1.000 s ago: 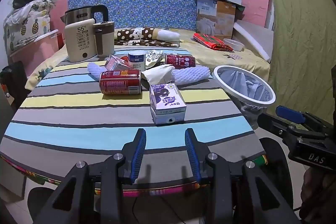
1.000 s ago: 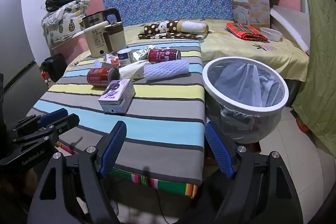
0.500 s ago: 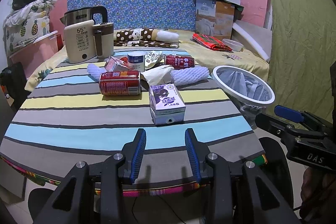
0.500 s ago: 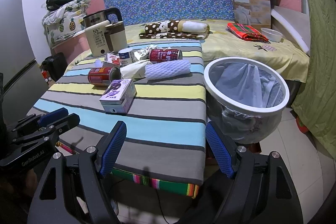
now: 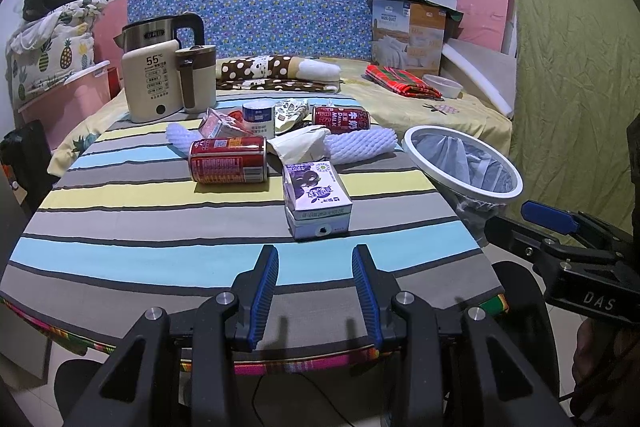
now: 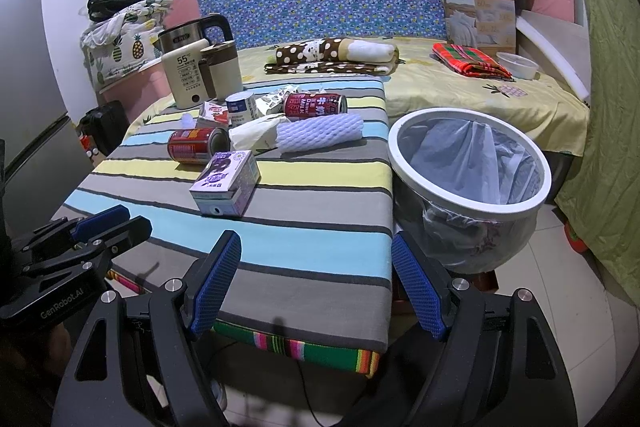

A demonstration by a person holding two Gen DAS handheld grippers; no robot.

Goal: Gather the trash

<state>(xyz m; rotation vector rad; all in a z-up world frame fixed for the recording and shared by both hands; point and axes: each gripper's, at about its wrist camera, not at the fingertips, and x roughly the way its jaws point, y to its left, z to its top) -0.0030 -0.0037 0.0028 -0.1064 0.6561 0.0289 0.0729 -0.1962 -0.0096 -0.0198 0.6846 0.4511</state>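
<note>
1. A table under a striped cloth of grey, blue and yellow bands (image 5: 132,187) carries the litter: a purple-and-white drink carton (image 5: 316,199) lies nearest, apart from the rest, with a red drink can on its side (image 5: 228,165) behind it.
2. Further back lie a white ribbed foam sleeve (image 5: 360,146), a crumpled cream paper bag (image 5: 298,146), a second red can marked "Drink Milk" (image 5: 340,118) and a small white-and-blue tub (image 5: 258,115).
3. A cream electric kettle with a steel top (image 5: 154,83) and a beige lidded mug (image 5: 196,79) stand at the far left corner.
4. A round white-rimmed bin lined with a thin clear bag (image 6: 468,183) stands just beside the table's right edge.
5. A small pink carton (image 5: 218,125) is half hidden behind the can; its print is unreadable.
6. The left gripper (image 5: 316,287) hovers over the near table edge, blue ribbed pads partly apart, nothing between them.
7. The right gripper (image 6: 316,283) is spread wide and empty, straddling the table's corner.
</note>
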